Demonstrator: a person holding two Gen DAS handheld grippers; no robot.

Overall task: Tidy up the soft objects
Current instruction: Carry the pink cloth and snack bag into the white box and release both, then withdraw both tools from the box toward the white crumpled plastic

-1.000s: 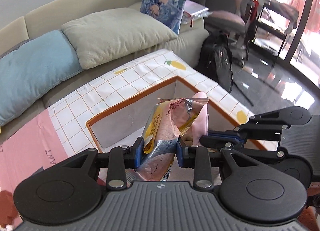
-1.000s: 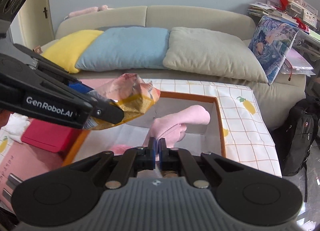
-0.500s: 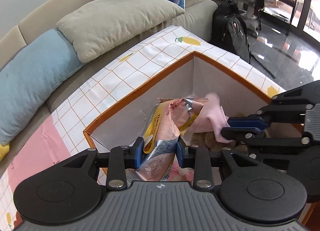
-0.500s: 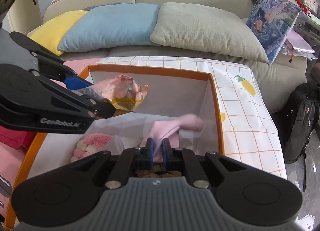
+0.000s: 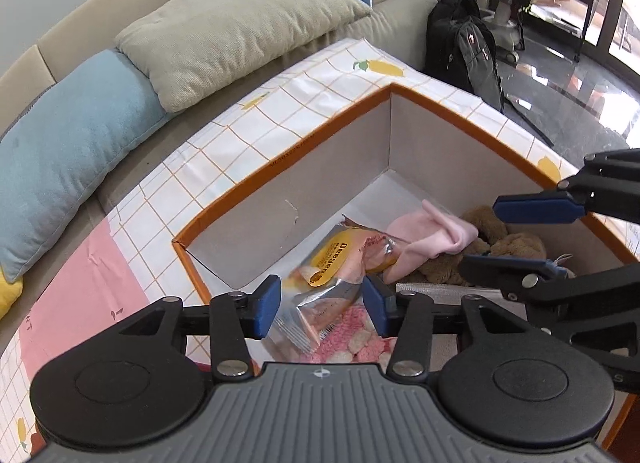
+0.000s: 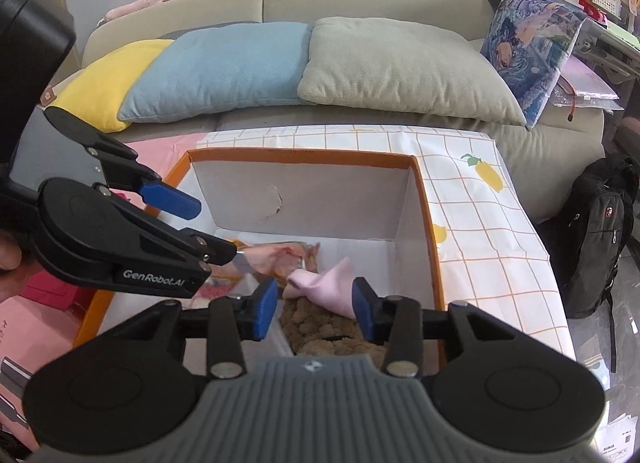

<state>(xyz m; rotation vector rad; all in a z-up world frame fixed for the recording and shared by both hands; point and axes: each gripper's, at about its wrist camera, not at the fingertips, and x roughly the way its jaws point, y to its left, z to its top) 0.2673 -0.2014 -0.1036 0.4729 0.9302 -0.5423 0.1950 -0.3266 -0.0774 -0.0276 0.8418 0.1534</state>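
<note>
Orange-rimmed box [image 6: 428, 223] around packet [image 5: 336, 267], perhaps cloth [image 6: 324, 287]

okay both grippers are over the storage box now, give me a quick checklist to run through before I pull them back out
1. Left gripper jaws clear of the snack packet: ok, jaws opening, gaps show on both sides.
2. Right gripper jaws clear of the pink cloth: cannot tell, jaws opening, but the cloth reaches the right-hand one.
3. Packet inside the storage box: ok, it lies on the pink and white plush.
4. Cloth inside the box: ok, draped over the brown plush toy.
5. Grippers apart from each other: ok, no contact visible.
</note>
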